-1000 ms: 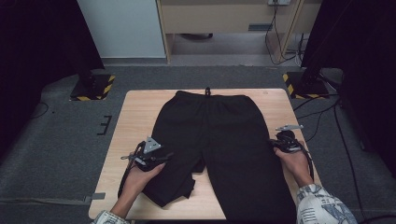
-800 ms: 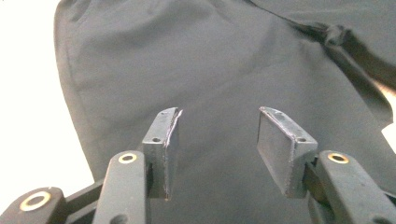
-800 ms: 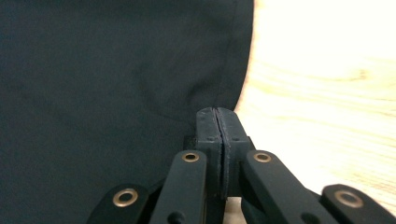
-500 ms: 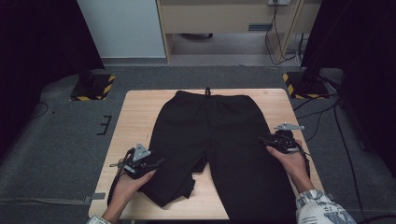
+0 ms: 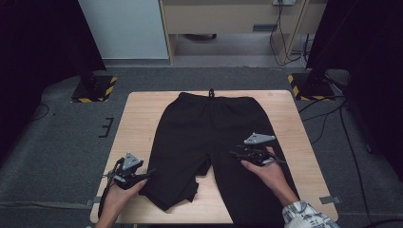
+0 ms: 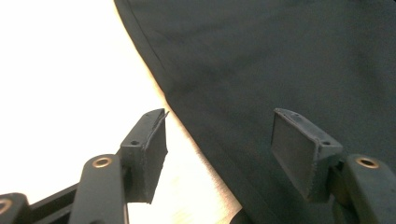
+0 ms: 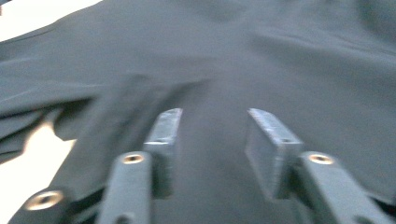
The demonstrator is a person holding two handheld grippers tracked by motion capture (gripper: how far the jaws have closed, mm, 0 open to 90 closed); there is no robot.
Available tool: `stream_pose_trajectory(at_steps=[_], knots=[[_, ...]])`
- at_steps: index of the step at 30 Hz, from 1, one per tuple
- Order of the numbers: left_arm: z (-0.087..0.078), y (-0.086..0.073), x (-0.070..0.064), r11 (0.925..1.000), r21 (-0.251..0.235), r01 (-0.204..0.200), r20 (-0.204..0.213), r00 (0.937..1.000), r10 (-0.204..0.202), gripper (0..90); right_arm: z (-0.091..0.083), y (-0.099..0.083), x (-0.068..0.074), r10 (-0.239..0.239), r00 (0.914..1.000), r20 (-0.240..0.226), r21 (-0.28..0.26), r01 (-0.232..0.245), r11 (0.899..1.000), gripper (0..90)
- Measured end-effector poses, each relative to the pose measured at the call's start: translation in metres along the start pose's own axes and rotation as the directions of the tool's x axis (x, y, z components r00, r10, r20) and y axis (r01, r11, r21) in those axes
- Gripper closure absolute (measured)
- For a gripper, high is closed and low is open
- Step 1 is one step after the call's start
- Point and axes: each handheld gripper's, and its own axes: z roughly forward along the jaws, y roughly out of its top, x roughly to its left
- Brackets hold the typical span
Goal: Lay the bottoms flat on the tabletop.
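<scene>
Since half a second ago, both grippers sit closer in: left gripper [image 5: 145, 175], jaws spread, at the near-left edge of the black trousers [image 5: 209, 142]; right gripper [image 5: 236, 154], jaws apart, over the right leg. Trousers lie flat on the wooden table [image 5: 138, 118], waistband far.

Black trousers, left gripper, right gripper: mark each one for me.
Black trousers [image 5: 209, 123], high view, on the seat below the waistband.
Left gripper [image 5: 148, 174], high view, between its fingertips at the trouser-leg edge.
Right gripper [image 5: 234, 153], high view, between its fingertips over the right leg.
</scene>
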Motion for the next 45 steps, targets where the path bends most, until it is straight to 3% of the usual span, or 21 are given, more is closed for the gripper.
stream_pose_trajectory(at_steps=[3,6,9,16,18,21,27,30,34,37,41,45], knots=[[0.006,0.001,-0.002,0.9997,0.019,-0.015,-0.001,0.9999,0.015,37.0,0.009,0.004,0.02,-0.047,0.9976,-0.052,0.008,0.047,0.999,69.3],[0.012,0.0,-0.003,0.9988,0.045,-0.017,0.025,0.9995,0.016,42.7,0.018,0.007,0.036,-0.094,0.9911,-0.095,0.026,0.096,0.995,75.4],[0.016,-0.001,-0.008,0.9967,0.066,-0.048,0.048,0.9979,0.044,50.1,0.025,0.009,0.046,-0.122,0.9845,-0.126,0.031,0.127,0.991,78.7],[0.017,0.005,-0.012,0.9929,0.097,-0.07,0.077,0.9951,0.063,80.6,0.033,0.012,0.066,-0.162,0.972,-0.17,0.029,0.169,0.985,78.0],[0.017,0.006,-0.014,0.9914,0.104,-0.079,0.069,0.995,0.072,86.3,0.037,0.01,0.073,-0.179,0.9658,-0.188,0.041,0.19,0.981,76.3],[0.016,0.007,-0.015,0.9898,0.11,-0.09,0.055,0.9949,0.085,87.8,0.046,0.007,0.084,-0.207,0.9567,-0.205,0.068,0.225,0.972,72.4],[0.004,0.014,-0.011,0.9986,0.016,-0.051,0.033,0.9982,0.05,87.9,0.062,0.003,0.096,-0.235,0.9484,-0.213,0.107,0.261,0.959,64.8],[-0.002,0.02,-0.009,0.9988,-0.033,-0.036,0.02,0.9991,0.036,88.0,0.068,0.002,0.101,-0.261,0.9402,-0.219,0.127,0.293,0.948,70.9],[-0.007,0.029,-0.002,0.9964,-0.085,-0.011,0.001,0.9999,0.011,88.1,0.072,0.003,0.103,-0.279,0.9366,-0.212,0.155,0.314,0.937,89.8],[-0.004,0.037,0.007,0.9951,-0.099,0.005,-0.023,0.9997,-0.007,88.1,0.067,0.002,0.099,-0.28,0.9354,-0.216,0.17,0.319,0.933,90.0],[0.009,0.046,0.026,0.9954,-0.092,0.026,-0.062,0.9976,-0.032,88.2,0.053,-0.002,0.088,-0.27,0.9418,-0.2,0.169,0.305,0.937,90.0],[0.028,0.048,0.041,0.9964,-0.059,0.06,-0.049,0.9968,-0.063,88.2,0.038,-0.007,0.076,-0.237,0.9501,-0.203,0.143,0.268,0.953,90.0]])
